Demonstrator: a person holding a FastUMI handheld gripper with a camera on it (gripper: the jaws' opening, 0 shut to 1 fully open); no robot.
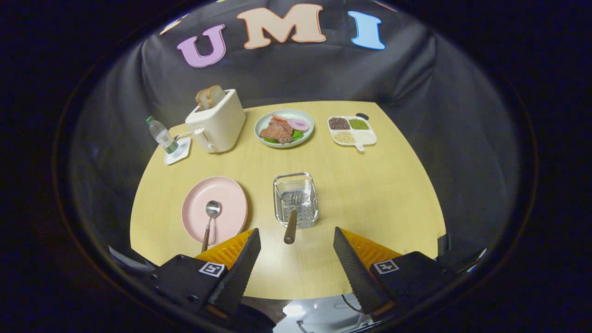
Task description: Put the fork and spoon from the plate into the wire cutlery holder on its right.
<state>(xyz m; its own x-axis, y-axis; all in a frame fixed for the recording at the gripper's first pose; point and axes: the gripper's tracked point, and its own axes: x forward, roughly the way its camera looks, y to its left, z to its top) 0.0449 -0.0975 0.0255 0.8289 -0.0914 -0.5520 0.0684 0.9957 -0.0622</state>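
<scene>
The spoon [211, 217] lies on the pink plate [231, 194], bowl pointing away and handle reaching over the near rim, just ahead of the left finger [243, 266]. To the plate's right, the fork [292, 217] already sits in the wire cutlery holder [311, 182], tines inside and wooden handle sticking out over the near edge toward the gap between the fingers. The gripper [296, 240] hangs spread wide and empty above the yellow table [379, 194], clear of both utensils. Beyond them stand a water bottle [162, 135], a toaster [217, 121] holding bread, a dish of meat [284, 127] and a divided tray of grains [352, 130].
</scene>
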